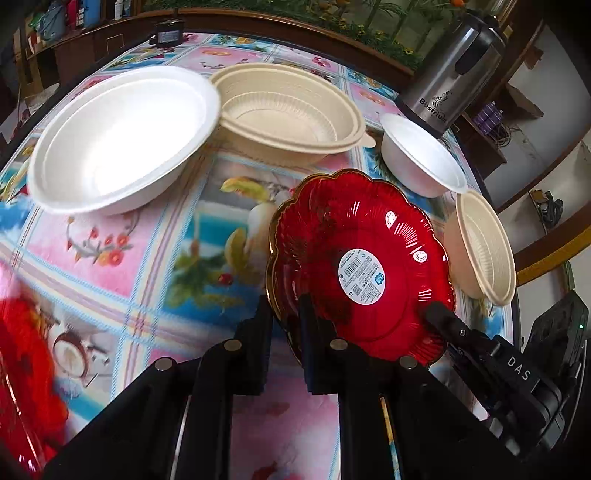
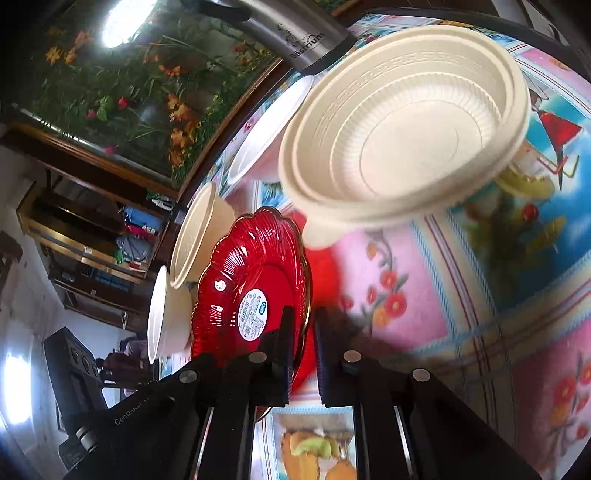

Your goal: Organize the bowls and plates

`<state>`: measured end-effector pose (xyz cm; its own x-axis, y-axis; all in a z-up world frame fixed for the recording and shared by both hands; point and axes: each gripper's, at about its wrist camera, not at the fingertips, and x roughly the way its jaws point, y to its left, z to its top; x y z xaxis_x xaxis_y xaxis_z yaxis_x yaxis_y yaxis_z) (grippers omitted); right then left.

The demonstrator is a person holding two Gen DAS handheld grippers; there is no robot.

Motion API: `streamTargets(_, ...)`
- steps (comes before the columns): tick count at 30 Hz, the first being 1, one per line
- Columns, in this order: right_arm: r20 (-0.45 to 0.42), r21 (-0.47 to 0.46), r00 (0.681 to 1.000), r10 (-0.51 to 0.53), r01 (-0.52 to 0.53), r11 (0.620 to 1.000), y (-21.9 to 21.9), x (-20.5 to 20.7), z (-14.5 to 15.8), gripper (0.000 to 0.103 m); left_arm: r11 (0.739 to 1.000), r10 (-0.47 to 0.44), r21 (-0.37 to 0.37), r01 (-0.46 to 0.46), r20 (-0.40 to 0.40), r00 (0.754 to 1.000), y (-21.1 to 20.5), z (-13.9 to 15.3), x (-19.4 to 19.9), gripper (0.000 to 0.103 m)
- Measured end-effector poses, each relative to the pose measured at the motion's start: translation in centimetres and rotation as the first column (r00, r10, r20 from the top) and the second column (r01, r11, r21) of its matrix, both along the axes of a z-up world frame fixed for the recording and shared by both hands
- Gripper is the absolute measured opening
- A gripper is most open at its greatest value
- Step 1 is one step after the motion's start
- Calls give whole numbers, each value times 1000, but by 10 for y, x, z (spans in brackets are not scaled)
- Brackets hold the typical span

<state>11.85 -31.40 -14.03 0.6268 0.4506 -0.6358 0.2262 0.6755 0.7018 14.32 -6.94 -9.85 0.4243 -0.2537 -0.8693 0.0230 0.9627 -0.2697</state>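
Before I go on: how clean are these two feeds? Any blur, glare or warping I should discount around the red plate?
Left wrist view: red plate is sharp, with small glare spots near its round sticker; the tablecloth at lower left is smeared. Right wrist view: strong fisheye bending, the stacked beige bowls look soft, and a bright light flares at top left.

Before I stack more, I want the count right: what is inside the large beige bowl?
A smaller ribbed beige bowl is nested inside the large beige bowl. Its own inside looks empty. Whatever lies beneath the inner bowl is covered and cannot be seen.
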Motion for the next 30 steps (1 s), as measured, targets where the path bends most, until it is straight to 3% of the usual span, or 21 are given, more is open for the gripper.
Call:
streamTargets(15,-6,5,999,52,-52,999,38,-49,1,10,999,-27,35,26,24,999,36,-1,-56,12)
streamTargets(30,-11,-80,996,83,-84,993,68,-120,24,13,990,-119,84,111,102,988,52,25,-116,13)
